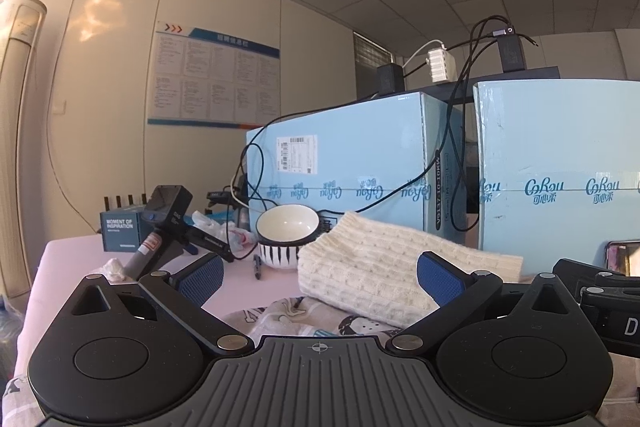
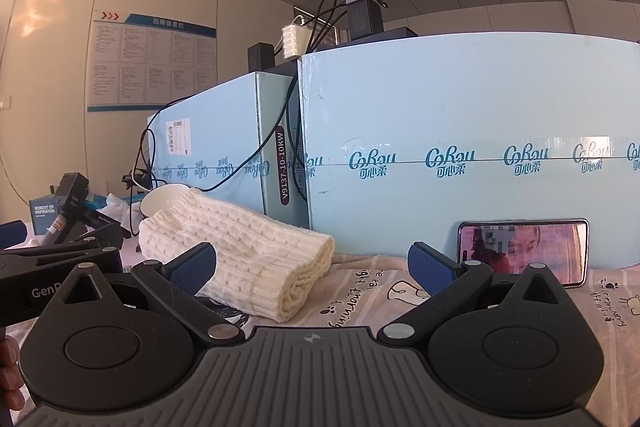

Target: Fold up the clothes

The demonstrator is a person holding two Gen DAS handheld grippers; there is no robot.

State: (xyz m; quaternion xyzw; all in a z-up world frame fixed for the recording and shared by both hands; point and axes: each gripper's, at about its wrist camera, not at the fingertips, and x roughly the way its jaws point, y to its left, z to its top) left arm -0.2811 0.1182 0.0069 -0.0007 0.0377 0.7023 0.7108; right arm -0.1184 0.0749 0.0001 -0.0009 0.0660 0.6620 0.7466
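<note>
Left gripper point(image 1: 318, 277) is seen spread wide, nothing gripped; blue pads point(image 1: 200, 277) are clear of fabric. Right gripper point(image 2: 312, 267) is likewise spread wide and empty. Folded cream knit sweater point(image 2: 240, 255) is laid centre-left of the right view, on a printed cartoon garment point(image 2: 380, 299) spread over the table. Left pad in the right view possibly brushes the sweater; contact cannot be confirmed. Striped bowl point(image 1: 286, 237) is set just behind the sweater. Phone point(image 2: 524, 251) is propped against the blue carton point(image 2: 480, 107), lower right.
</note>
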